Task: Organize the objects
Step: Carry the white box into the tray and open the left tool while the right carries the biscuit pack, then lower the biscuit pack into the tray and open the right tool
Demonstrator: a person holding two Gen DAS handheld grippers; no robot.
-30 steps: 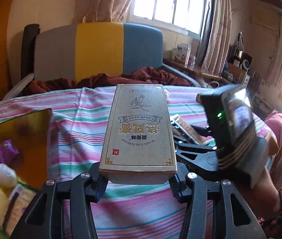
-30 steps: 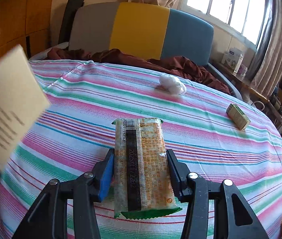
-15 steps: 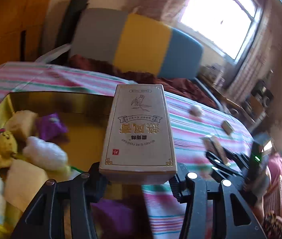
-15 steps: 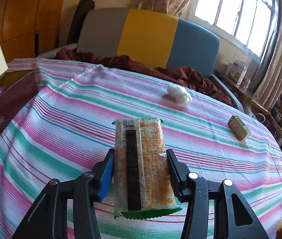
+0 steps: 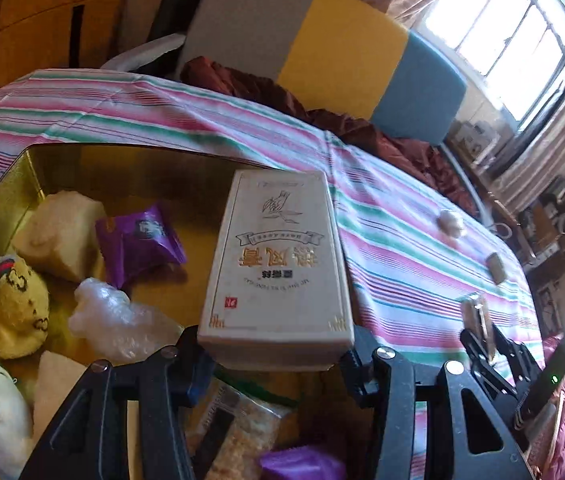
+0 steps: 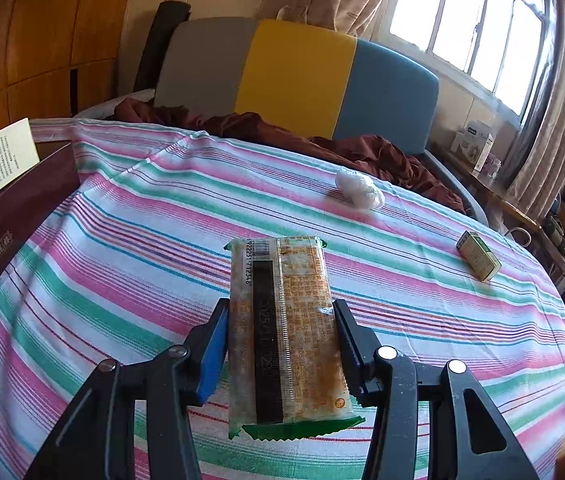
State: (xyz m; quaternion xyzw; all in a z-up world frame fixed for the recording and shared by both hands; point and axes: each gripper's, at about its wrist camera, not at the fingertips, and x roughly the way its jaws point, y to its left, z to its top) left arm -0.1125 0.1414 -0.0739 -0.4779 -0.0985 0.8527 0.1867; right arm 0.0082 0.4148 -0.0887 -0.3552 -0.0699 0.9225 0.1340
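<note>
Two hand-held grippers carry loads: the left hand-held gripper [image 5: 276, 360] has just eased its jaws slightly yet clamps a cream box [image 5: 278, 260] above the gold tin [image 5: 34, 168]. Right hand-held gripper [image 6: 280, 344] pinches a snack packet [image 6: 286, 336] over the striped counter [image 6: 122, 240].

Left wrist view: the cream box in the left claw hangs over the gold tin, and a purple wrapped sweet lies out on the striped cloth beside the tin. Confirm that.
Not quite. The purple wrapped sweet lies inside the gold tin, not out on the striped cloth. The left wrist view shows it. The rest stands: the cream box in the left claw hangs over the tin.
</note>
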